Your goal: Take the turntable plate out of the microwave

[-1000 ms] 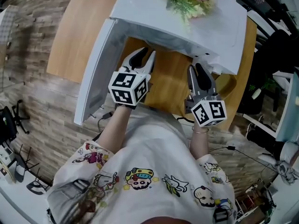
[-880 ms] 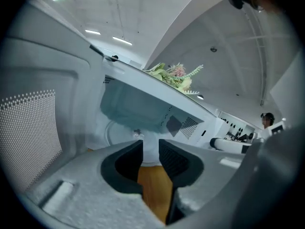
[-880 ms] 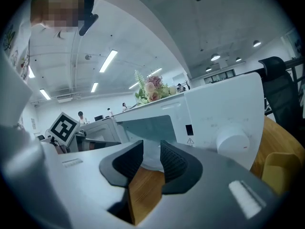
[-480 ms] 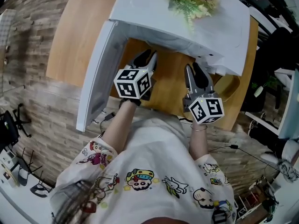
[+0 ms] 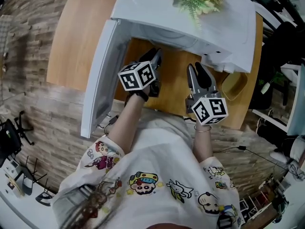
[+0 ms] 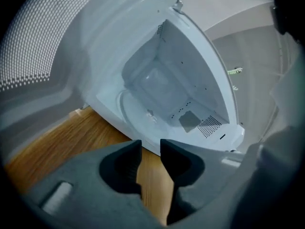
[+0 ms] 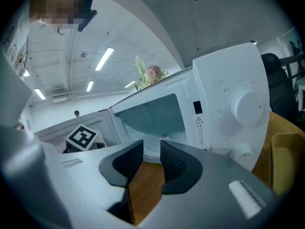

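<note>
White microwave (image 5: 190, 23), door (image 5: 97, 80) open; turntable plate (image 6: 136, 111) lay flat on cavity floor. Left claw (image 6: 150, 144) just widened, empty; right claw (image 7: 151, 147) part-spread, empty. Judged best: enter low, pinch plate rim, lift level.

The left gripper (image 6: 150, 144) and the right gripper (image 7: 151, 147) share one build: a pale grey moulded shell ending in two dark charcoal pads (image 7: 174, 161), ribbed on the right claw's inner faces. The left claw's jaws have just been opening, with nothing between them. Behind each claw sits a white cube (image 5: 138, 76) printed with black square markers. Further back comes a white short-sleeved T-shirt (image 5: 152, 171) covered in colourful cartoon figures. A thin bracelet (image 5: 202, 129) rings the wrist behind the right claw.
</note>
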The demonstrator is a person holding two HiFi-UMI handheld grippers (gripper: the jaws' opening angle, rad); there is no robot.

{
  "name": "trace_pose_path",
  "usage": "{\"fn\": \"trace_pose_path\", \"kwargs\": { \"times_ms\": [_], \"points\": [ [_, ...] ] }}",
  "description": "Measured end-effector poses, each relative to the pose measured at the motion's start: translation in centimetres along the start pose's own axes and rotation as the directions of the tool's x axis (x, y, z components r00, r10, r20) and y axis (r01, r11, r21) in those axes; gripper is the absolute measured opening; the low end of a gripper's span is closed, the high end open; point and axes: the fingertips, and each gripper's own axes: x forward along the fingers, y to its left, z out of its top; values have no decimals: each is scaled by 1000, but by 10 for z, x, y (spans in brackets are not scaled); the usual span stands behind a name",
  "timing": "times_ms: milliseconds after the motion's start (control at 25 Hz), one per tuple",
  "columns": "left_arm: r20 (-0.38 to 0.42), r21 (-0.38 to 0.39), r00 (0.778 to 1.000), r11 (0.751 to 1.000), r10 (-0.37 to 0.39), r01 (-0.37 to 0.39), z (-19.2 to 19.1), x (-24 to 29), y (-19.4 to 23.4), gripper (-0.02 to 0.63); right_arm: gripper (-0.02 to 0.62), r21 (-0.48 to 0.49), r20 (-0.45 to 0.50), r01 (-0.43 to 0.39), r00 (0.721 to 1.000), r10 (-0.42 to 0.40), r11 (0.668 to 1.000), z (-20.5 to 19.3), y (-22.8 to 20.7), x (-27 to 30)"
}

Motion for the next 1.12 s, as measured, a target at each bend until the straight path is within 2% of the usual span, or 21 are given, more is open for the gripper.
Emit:
{"fn": "trace_pose_path", "kwargs": {
  "times_ms": [440,680,1120],
  "points": [
    [-17,-165,998,984,-67,63,-11,26,7,126,109,17,-3,38,999,-38,999,-10,-1,-1],
    [-6,-210,996,974,-85,82,-6,36,7,126,109,24,-6,53,999,-53,998,-13,-1,-1],
    [22,-267,997,961,-75,78,-4,36,8,81,109,31,9,78,997,-78,996,-11,-5,-3]
  ]
}}
